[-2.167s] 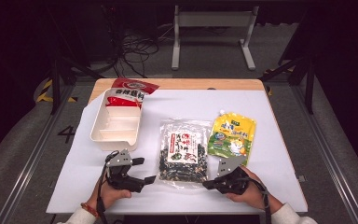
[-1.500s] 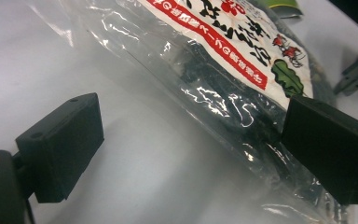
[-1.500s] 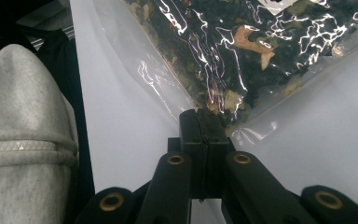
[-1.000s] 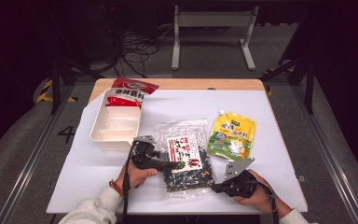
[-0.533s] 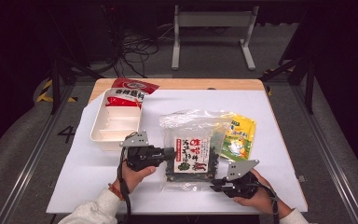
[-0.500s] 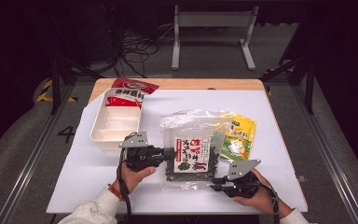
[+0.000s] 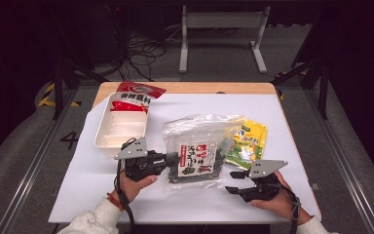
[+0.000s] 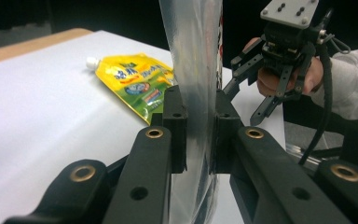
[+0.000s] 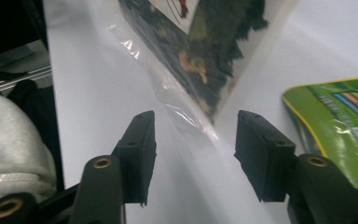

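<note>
Both tongs are black. The left tongs [image 7: 175, 159] and right tongs [image 7: 230, 182] each carry a grey three-cornered plate with small screw holes on top. Brass-coloured rivets sit at the joints of the arms, which end in blocky black pads. A black cable trails from each. The sleeves are pale grey, and a reddish band circles the left wrist.
</note>
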Motion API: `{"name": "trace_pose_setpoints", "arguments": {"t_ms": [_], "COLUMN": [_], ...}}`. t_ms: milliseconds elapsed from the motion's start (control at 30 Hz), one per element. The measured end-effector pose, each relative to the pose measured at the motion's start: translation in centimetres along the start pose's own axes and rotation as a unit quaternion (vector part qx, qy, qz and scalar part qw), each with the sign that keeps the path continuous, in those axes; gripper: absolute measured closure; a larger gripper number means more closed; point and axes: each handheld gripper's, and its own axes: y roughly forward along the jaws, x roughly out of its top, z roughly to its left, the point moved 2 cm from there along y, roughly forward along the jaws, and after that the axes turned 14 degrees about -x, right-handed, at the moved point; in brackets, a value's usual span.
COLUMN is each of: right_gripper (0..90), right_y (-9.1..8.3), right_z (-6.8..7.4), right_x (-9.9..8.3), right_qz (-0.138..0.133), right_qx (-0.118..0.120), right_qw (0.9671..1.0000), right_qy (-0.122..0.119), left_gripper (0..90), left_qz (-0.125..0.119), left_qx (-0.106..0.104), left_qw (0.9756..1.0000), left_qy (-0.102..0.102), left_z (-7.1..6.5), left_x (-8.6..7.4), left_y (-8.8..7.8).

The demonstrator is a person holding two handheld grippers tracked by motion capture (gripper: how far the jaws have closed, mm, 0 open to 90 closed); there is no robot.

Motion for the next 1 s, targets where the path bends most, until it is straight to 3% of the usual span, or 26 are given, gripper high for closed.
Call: {"name": "trace_pose_setpoints", "arguments": {"t_ms": [367,767,1000], "right_gripper": [37.6,36.6,36.4], "right_y": [-0.7,-0.4,-0.3], "right_z": [-1.0,-1.1,-1.0], "right_x": [-0.1,-0.3,-0.7], "right_qz": [-0.011,-0.01,-0.006], "right_qx": [-0.038,-0.046,-0.049], "right_qw": [0.9991,0.9987,0.9986], "right_qy": [0.013,0.019,0.019], "left_gripper": [80.9,80.8,80.8], "left_qz": [-0.009,-0.017,-0.021], "left_qx": [0.017,0.034,0.061], "left_qw": [0.9996,0.9985,0.9966], "left_qy": [0.022,0.04,0.052], "left_z": [-0.4,-0.3,0.4], "left_x": [0.7,1.3,1.9], "left_y": [-1.8,-3.3,-5.1]}}
